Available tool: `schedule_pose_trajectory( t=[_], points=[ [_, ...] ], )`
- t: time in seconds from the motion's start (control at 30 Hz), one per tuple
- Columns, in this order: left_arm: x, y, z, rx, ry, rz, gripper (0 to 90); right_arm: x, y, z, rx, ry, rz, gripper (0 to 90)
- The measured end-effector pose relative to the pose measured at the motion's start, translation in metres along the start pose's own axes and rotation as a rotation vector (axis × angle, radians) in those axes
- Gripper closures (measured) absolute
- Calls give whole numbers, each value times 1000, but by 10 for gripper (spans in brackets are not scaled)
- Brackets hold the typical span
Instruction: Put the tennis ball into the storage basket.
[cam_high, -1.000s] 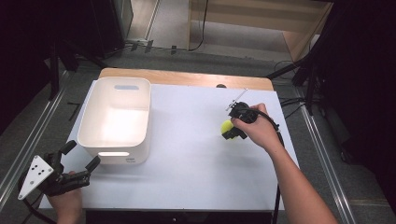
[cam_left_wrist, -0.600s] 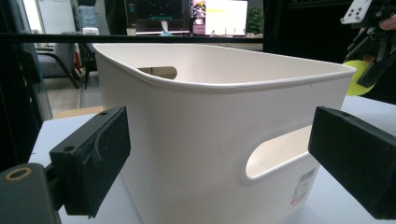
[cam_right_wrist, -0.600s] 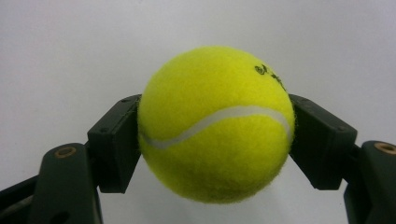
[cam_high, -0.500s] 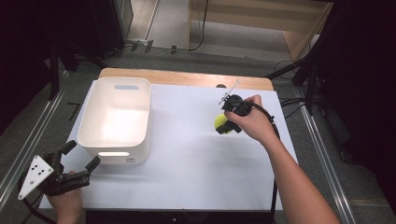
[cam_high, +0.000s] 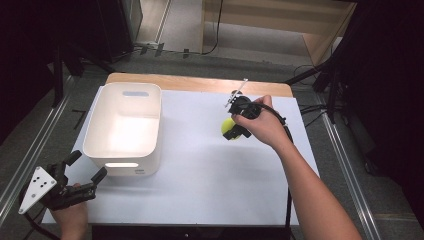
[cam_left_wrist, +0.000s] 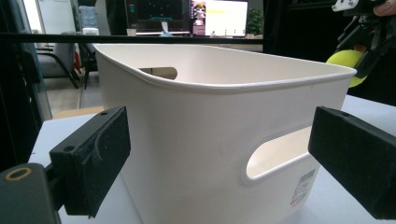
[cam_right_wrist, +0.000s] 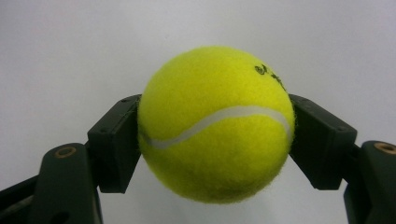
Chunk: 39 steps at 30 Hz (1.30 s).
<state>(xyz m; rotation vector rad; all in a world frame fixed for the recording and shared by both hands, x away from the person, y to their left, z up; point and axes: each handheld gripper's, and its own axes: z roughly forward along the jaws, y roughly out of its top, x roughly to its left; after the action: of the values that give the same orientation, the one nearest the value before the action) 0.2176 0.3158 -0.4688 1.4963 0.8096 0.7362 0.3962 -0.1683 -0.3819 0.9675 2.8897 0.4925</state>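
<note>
R gripper (cam_high: 234, 129) is clamping the ball (cam_high: 227, 127), jaws closed tight on both sides of it; in the right gripper view the ball (cam_right_wrist: 215, 123) is sitting squarely between the two pads, white seam curving across its front, small black marking near the top, plain white table behind. Ball is hanging just above the table (cam_high: 200, 165), well to the right of the bin (cam_high: 125, 127) and about level w/ the bin's middle, not touching it. R hand (cam_high: 262, 125) is wrapping the gripper body, forearm running down to the bottom edge; cable is looping off beside the wrist. L gripper (cam_high: 85, 175) is resting near the bin's near-left corner, at the table's edge, jaws standing wide open w/ nothing between them; grey plate on top. L hand (cam_high: 70, 217) is gripping it from below. In the left gripper view both pads are flanking the bin's near wall (cam_left_wrist: 210, 140), not touching it as far as I can tell; handle slot and a label are showing on that wall, and the ball (cam_left_wrist: 348, 63) in the R gripper (cam_left_wrist: 369, 42) is showing beyond the bin's far-right rim. Bin is sitting upright, inside looking bare.
</note>
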Motion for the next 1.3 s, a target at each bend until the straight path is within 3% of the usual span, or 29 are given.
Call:
schedule_pose_trajectory(
  t=[1.3],
  points=[
    [0, 0, 0, -3, -3, -2, 58, 43, 73, -5, -40, 63, -152, 238]
  ],
)
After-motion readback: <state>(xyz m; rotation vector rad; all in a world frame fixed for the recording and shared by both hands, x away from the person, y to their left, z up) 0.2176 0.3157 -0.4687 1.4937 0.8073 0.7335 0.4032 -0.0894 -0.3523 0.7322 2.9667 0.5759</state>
